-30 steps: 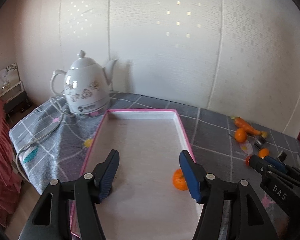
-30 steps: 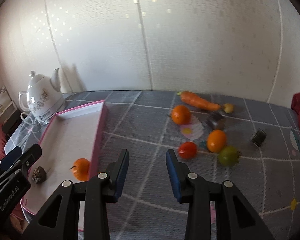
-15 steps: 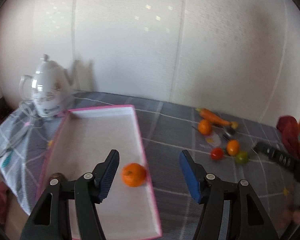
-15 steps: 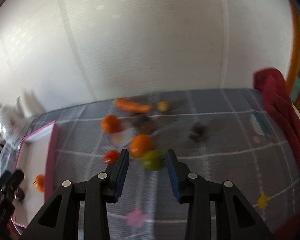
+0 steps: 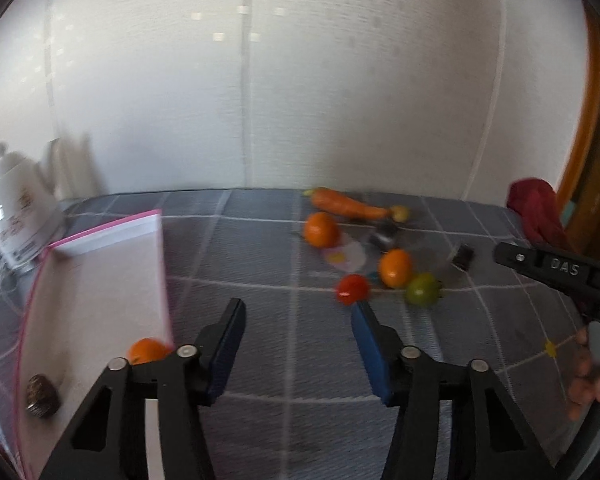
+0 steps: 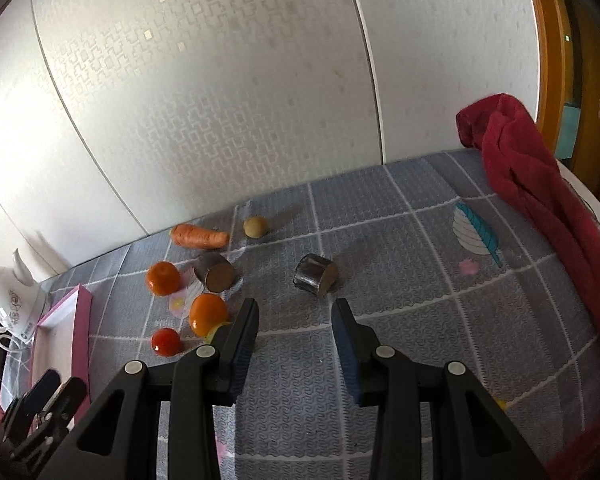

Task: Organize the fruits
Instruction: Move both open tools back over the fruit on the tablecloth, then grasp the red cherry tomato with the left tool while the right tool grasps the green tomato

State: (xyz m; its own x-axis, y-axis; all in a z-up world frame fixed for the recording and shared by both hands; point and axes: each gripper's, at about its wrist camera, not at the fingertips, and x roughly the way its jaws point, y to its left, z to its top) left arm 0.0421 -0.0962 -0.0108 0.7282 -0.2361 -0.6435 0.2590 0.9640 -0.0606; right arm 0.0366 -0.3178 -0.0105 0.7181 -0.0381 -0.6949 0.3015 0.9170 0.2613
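Left gripper (image 5: 298, 344) is hanging over the grey checked cloth (image 5: 260, 264) covering the surface, its matte black arms ending in blue ribbed pads; its jaws have just been closing, yet they are standing apart with nothing between them. Right gripper (image 6: 296, 338) is tilting down over the same woven cloth, jaws likewise parted and empty, just short of a stubby cut cylinder (image 6: 315, 278) with a dark skin and a tan flat face. A second such piece (image 6: 215, 272) is lying beside a smooth round orange (image 6: 163, 278). Near them are sitting a tapered, matte carrot (image 6: 199, 237), a small dull yellowish ball (image 6: 256, 227), another glossy orange fruit (image 6: 208, 314), a shiny red tomato (image 6: 166, 341) and, in the left view, a green tomato (image 5: 421, 289). To the left, the shallow white tray with a pink rim (image 5: 162, 264) is holding one orange (image 5: 146, 350) against its near wall and a dark wrinkled lump (image 5: 40, 395). A glazed white kettle (image 5: 14, 220) is standing behind the tray, blurred. A red folded cloth (image 6: 539, 200) is draping along the right edge. A hand (image 5: 591, 384) is gripping the right tool's handle.
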